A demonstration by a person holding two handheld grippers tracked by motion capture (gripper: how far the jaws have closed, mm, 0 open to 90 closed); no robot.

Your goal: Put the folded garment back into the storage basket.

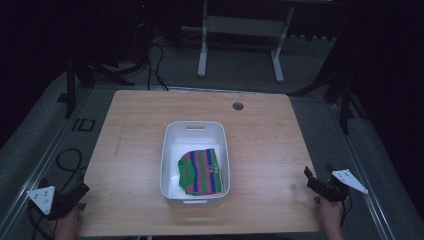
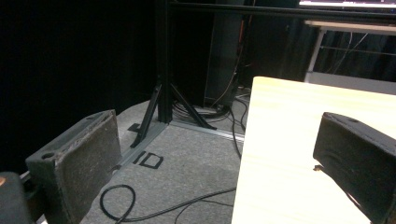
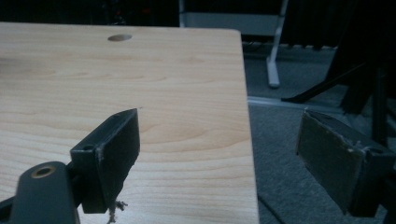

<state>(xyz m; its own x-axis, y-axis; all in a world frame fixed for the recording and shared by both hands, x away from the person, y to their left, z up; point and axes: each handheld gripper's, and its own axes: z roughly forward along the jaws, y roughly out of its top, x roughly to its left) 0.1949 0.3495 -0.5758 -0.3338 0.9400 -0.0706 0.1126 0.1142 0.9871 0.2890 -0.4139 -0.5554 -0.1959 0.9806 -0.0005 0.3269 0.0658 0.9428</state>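
Note:
A white plastic tub (image 1: 171, 134) stands in the middle of the wooden table (image 1: 135, 120). Inside it lies a folded garment with green, pink and blue stripes (image 1: 201, 171), toward the near right of the tub. My left gripper (image 1: 80, 192) hovers at the table's near left corner, open, with nothing between its jaws (image 2: 224, 154). My right gripper (image 1: 315, 177) sits at the near right edge of the table, open as well and holding nothing (image 3: 219, 154). Both are far from the tub.
A round cable hole (image 1: 238, 106) marks the far side of the table. Grey carpet with black cables (image 1: 70, 160) surrounds it. Black frame legs (image 2: 161, 102) stand at the left, and a white desk frame (image 1: 202, 45) stands behind.

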